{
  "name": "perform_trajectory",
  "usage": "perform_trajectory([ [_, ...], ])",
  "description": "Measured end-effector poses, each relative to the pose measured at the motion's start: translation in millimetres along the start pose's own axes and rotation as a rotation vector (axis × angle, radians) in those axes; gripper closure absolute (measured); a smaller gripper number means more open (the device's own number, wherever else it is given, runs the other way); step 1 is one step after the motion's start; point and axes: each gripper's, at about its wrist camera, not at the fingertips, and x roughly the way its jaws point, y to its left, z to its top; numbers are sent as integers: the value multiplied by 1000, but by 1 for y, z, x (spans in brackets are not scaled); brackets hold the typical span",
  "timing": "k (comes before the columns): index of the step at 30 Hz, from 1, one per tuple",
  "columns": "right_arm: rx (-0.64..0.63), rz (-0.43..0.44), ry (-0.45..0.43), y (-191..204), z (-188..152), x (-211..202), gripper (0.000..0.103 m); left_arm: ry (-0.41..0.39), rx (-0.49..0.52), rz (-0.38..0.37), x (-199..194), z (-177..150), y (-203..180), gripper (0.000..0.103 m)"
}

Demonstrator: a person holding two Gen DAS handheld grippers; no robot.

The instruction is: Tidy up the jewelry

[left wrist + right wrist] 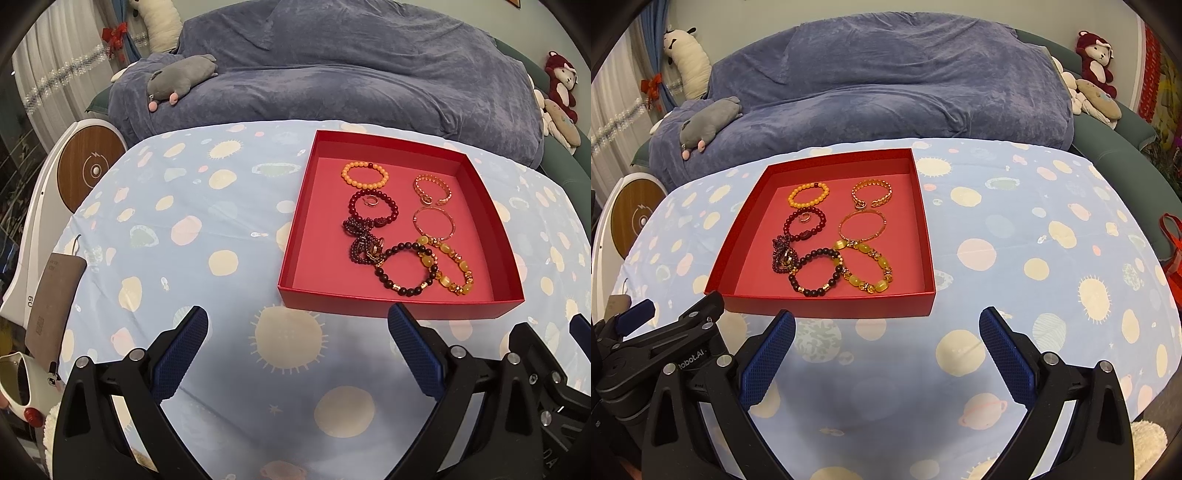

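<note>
Blue planet-print tablecloth [1015,229] fronts a blanket-draped sofa [886,81].

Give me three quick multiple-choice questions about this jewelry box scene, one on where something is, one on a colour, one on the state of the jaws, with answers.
1. Where is the orange bead bracelet?
A. far end of the red box
B. on the tablecloth
C. held in the jaws

2. What colour is the blanket behind the table?
A. green
B. blue-grey
C. white

3. How do the jaws of the left gripper and right gripper stand?
A. both spread, holding nothing
B. both clamped shut
C. one holding a bracelet

Answers: 1 A, it lies by the box's far wall. 2 B, both views show it. 3 A, only tablecloth shows between them.
</note>
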Motion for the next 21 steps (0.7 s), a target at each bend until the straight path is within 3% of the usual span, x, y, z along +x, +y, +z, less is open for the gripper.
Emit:
perform_trajectory([
  [21, -4, -4, -2, 1, 0, 0, 7, -2, -9, 1, 1, -2, 0, 10],
])
